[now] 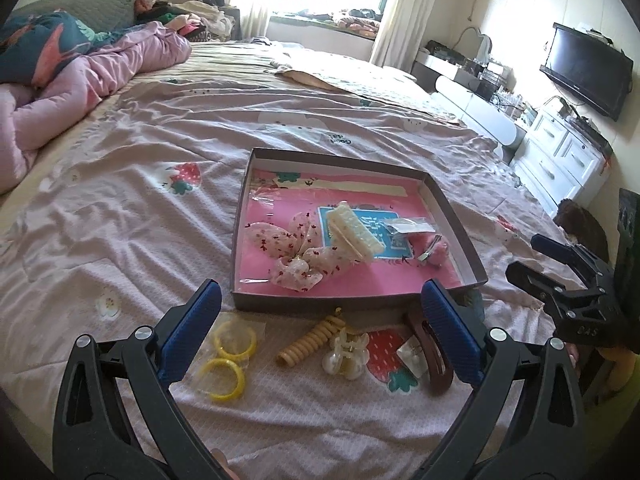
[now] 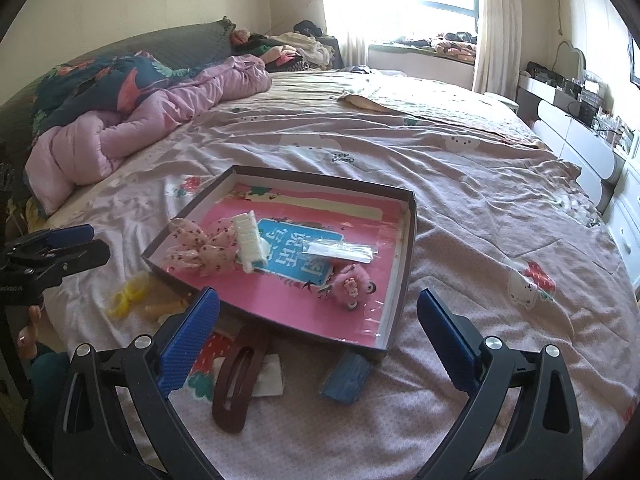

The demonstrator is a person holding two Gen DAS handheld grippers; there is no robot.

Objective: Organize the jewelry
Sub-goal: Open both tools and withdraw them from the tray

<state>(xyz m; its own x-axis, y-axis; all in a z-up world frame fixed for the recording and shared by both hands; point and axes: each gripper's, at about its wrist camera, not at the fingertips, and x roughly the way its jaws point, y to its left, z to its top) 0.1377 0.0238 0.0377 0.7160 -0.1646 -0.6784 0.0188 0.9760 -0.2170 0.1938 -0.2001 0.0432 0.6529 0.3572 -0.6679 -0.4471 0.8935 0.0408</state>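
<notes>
Brown oval plastic hair clip (image 2: 236, 384), lower centre, awaits transfer into shallow cardboard tray (image 2: 404, 280); right gripper (image 2: 320, 340) and left gripper (image 1: 320, 336), fingers spread and empty, must descend.

- Bed (image 1: 160, 240), covered by a pink printed sheet.
- Shallow box (image 1: 460, 216) mid-bed.
- Near edge: yellow hoops (image 1: 230, 356), coil tie (image 1: 310, 340), pearl claw clip (image 1: 346, 354), brown barrette (image 2: 236, 380), blue clip (image 2: 348, 376).
- Far-left corner: pink quilt (image 1: 80, 92).
</notes>
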